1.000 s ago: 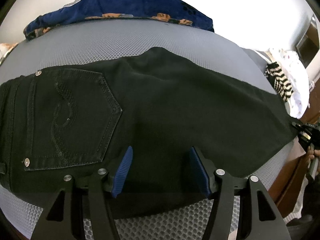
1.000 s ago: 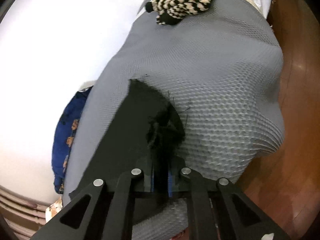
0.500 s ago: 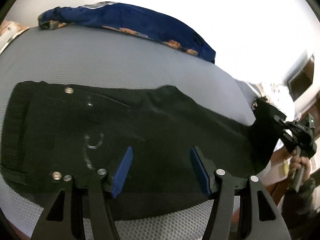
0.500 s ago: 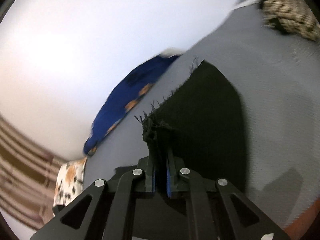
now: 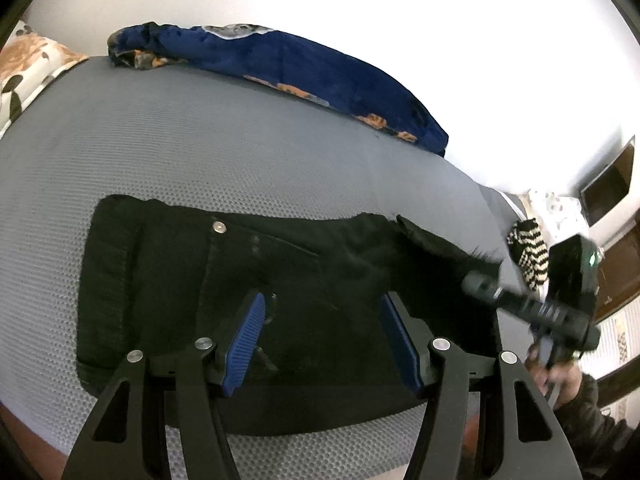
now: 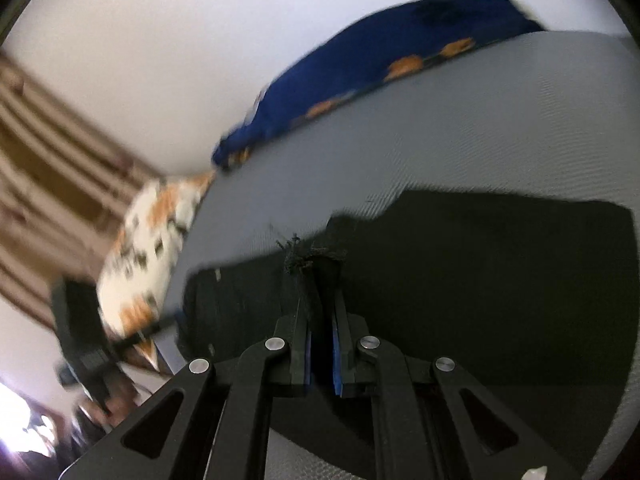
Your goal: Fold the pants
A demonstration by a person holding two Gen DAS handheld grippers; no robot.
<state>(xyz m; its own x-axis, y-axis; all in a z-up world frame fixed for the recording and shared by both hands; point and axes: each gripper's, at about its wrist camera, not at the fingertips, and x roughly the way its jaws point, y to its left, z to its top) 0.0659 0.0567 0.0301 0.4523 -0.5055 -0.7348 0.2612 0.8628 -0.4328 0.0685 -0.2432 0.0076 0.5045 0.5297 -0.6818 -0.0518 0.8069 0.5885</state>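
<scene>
Your left gripper (image 5: 322, 332) tilts down at the mattress, blue pads (image 5: 245, 338) spread apart, nothing pinched. It hangs over the black pants (image 5: 168, 280); whether the tips touch the cloth is unclear. The pants lie flat on the grey mesh mattress (image 5: 200, 152) straight ahead of and under this tool, waistband end off to its left, a rivet (image 5: 219, 227) ahead of the left pad.

Your right gripper (image 6: 320, 312) also tilts down, pads pressed together on the frayed hem (image 6: 304, 258) of a pant leg, which sticks up past the tips. The rest of the pants (image 6: 480, 272) spread below and right of this tool. From the left wrist view, the right gripper (image 5: 486, 286) is at the right, hem (image 5: 440, 248) lifted off the mattress and carried over the pants, your hand (image 5: 560, 380) gripping its handle.

Blue patterned blanket (image 5: 300, 64) lies far beyond both tools at the wall; striped knit (image 5: 528, 252) behind the right gripper.
</scene>
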